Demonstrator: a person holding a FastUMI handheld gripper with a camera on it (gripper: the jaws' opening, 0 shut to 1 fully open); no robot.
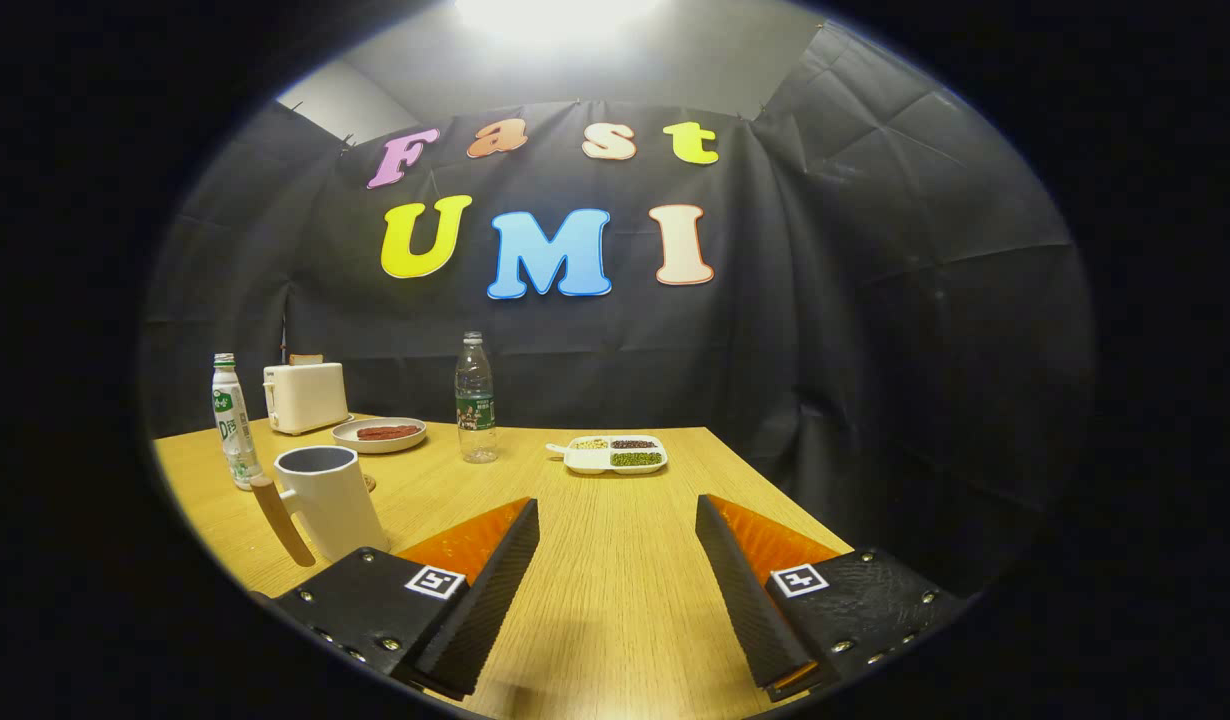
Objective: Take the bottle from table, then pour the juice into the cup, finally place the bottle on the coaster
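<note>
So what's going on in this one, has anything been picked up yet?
Nothing is held yet. The gripper hangs open above the wooden table, its fingers spread with only bare tabletop between them. Beyond them and to the left stands a white cup, with a white bottle just behind it. Further back are a clear bottle, a toaster, a plate and a divided tray. Pouring hasn't started.

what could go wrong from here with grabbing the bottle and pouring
The open gripper holds nothing, and two bottles stand ahead: a white bottle behind the cup and a clear bottle farther back, so the wrong one might get picked. Reaching for the white bottle could also knock the cup.
</note>
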